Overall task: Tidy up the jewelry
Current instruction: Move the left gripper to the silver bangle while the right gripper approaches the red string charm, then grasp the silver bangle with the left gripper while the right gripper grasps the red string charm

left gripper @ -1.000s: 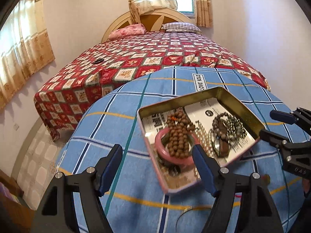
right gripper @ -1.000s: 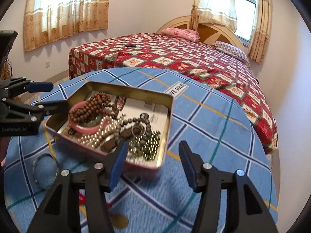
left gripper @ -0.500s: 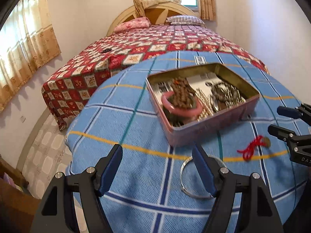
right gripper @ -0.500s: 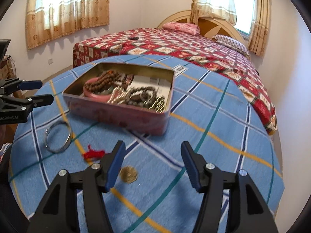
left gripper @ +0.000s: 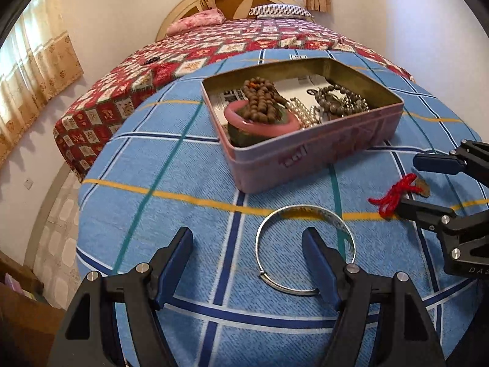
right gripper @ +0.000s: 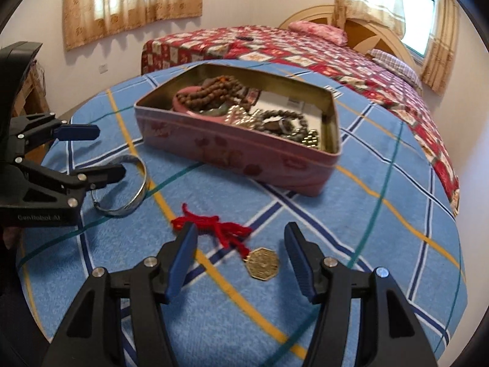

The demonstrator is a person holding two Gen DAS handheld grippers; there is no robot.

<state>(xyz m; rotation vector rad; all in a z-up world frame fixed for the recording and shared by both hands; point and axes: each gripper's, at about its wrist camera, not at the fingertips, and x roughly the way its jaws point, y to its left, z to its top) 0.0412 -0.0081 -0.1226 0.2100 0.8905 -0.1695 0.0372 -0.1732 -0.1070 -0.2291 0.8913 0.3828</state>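
A pink tin box [left gripper: 308, 153] [right gripper: 244, 153] stands on the blue plaid tablecloth [left gripper: 183, 177]. It holds a pink bangle [left gripper: 262, 120], brown bead strings [left gripper: 259, 98] and other beads. A silver bangle [left gripper: 305, 250] [right gripper: 122, 186] lies in front of it; my left gripper [left gripper: 247, 263] is open, its right finger over the bangle's right side. A red cord [right gripper: 214, 227] with an octagonal gold pendant [right gripper: 262, 263] lies between the fingers of my open right gripper [right gripper: 241, 253].
A bed with a red patterned cover [left gripper: 214, 52] stands behind the round table. The right gripper shows in the left wrist view [left gripper: 428, 183], and the left gripper shows in the right wrist view [right gripper: 101, 153].
Both grippers have pulled back from over the tin and lowered toward the table. The silver bangle and the red-corded pendant now sit close between their fingers.
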